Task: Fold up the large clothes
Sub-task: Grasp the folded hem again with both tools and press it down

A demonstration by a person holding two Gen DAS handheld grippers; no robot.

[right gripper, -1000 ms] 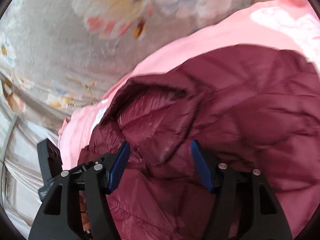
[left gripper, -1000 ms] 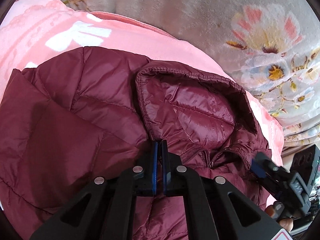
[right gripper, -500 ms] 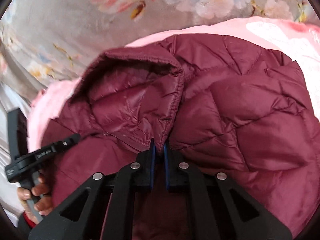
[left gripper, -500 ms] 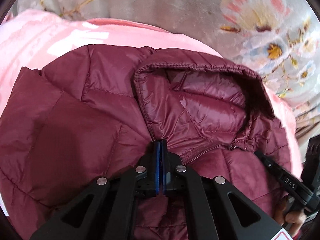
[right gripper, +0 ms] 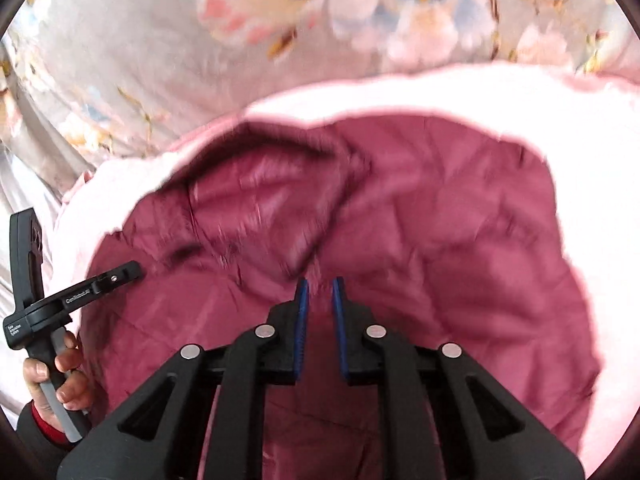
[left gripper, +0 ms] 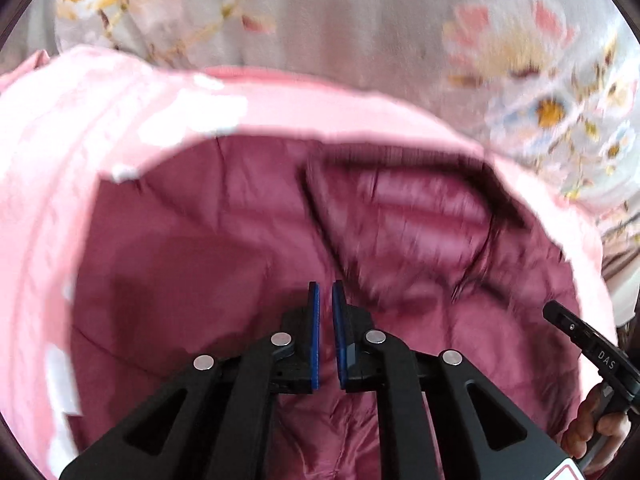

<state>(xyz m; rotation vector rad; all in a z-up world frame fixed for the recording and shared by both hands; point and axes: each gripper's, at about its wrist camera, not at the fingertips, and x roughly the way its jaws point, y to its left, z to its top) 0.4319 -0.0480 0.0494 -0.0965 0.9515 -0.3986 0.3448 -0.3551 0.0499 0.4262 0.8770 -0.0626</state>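
Note:
A maroon quilted hooded jacket [left gripper: 208, 248] lies on a pink sheet, its hood [left gripper: 412, 216] open toward the far side. It also shows in the right wrist view [right gripper: 440, 240], hood [right gripper: 264, 196] at the left. My left gripper [left gripper: 325, 292] hovers above the jacket near the hood's base, its blue pads a narrow gap apart with nothing between them. My right gripper [right gripper: 320, 288] is above the same area, its pads slightly apart and empty. Both views are motion blurred.
The pink sheet [left gripper: 80, 128] lies on a floral bedspread [left gripper: 360, 20]. The right gripper's handle [left gripper: 592, 352] shows at the lower right of the left wrist view. The left gripper and the hand holding it [right gripper: 52, 320] show at the left of the right wrist view.
Both grippers have let go of the jacket at the hood's base, opened a little and pulled back and up. The jacket now lies flatter and looks farther away.

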